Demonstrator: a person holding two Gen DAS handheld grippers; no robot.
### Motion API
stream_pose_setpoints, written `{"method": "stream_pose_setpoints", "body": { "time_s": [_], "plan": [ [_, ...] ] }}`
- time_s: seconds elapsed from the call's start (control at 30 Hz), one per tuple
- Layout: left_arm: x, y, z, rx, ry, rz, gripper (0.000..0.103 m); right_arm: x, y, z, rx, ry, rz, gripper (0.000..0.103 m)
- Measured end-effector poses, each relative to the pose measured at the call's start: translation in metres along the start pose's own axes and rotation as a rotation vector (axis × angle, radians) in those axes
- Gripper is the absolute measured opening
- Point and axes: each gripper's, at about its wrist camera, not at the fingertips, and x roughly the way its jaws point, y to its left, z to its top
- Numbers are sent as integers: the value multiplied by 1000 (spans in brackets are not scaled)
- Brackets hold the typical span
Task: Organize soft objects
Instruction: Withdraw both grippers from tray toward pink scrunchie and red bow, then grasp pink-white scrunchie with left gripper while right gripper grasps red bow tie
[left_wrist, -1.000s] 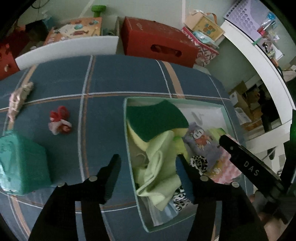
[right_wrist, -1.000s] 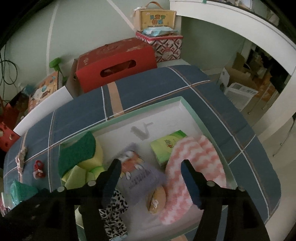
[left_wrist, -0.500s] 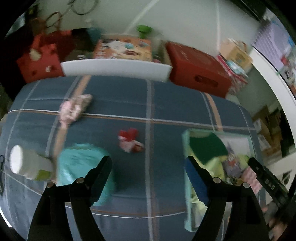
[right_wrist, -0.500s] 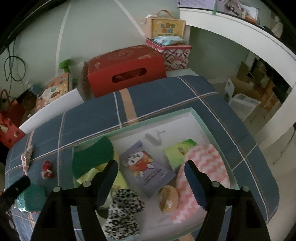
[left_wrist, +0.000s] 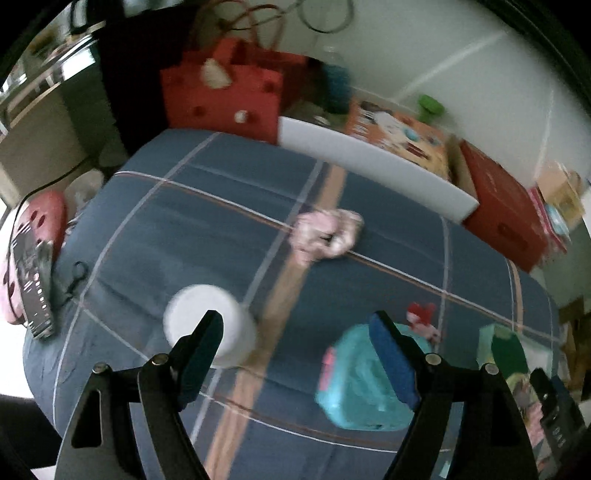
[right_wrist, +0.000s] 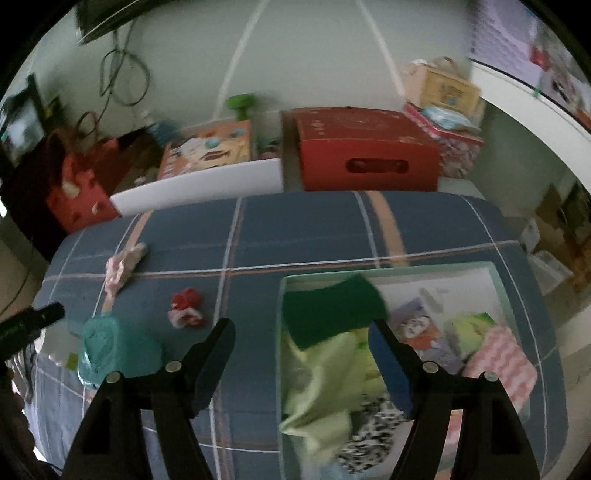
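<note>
Left wrist view: the left gripper (left_wrist: 295, 354) hangs above the blue plaid cloth (left_wrist: 177, 229) with its jaws spread wide and nothing between them. The picture is blurred. Loose items lie on the cloth: a pink scrunchie (left_wrist: 325, 236) further ahead, a small red and white item (left_wrist: 421, 317) near the right finger, a teal pouch (left_wrist: 362, 387) just beneath that finger, and a white roll (left_wrist: 210, 325) by the left finger. The tray (left_wrist: 491, 339) shows at the right edge. Judgement: the step in hand is a reach for one loose soft item; the grip should centre on it and close only once the cloth is clear of the tips, so the plaid is not pinched. Right wrist view: the right gripper (right_wrist: 303, 362) is likewise wide open and holds nothing, poised over the near left rim of the tray (right_wrist: 495, 280). The tray already holds a green sponge (right_wrist: 328, 306), a yellow-green cloth (right_wrist: 325, 387), a leopard-print piece (right_wrist: 369, 439), a purple packet (right_wrist: 421, 328) and a pink wavy cloth (right_wrist: 498, 354). The scrunchie (right_wrist: 122, 266), red item (right_wrist: 186, 308) and teal pouch (right_wrist: 114, 343) sit well apart from the tray.
</note>
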Motion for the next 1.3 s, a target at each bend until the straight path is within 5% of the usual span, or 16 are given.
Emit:
{"method": "stream_pose_setpoints", "body": {
  "time_s": [0.13, 0.2, 0.33, 0.6, 1.17, 1.3],
  "plan": [
    [-5, 24, 3, -43, -11, 16, 85, 4, 23, -2, -42, 15, 30, 78],
    [-6, 36, 4, -68, -16, 25, 96, 7, 33, -3, -61, 24, 40, 78],
    [-9, 54, 5, -111, -29, 29, 97, 12, 52, -6, -93, 34, 53, 89],
    [-8, 73, 7, -143, -25, 57, 97, 12, 67, -6, -77, 28, 58, 89],
    [0, 78, 27, -174, -67, -41, 97, 13, 60, 2, -46, 9, 75, 89],
    [7, 63, 46, -80, -50, -70, 99, 14, 56, 8, -30, 12, 91, 89]
  ]
}}
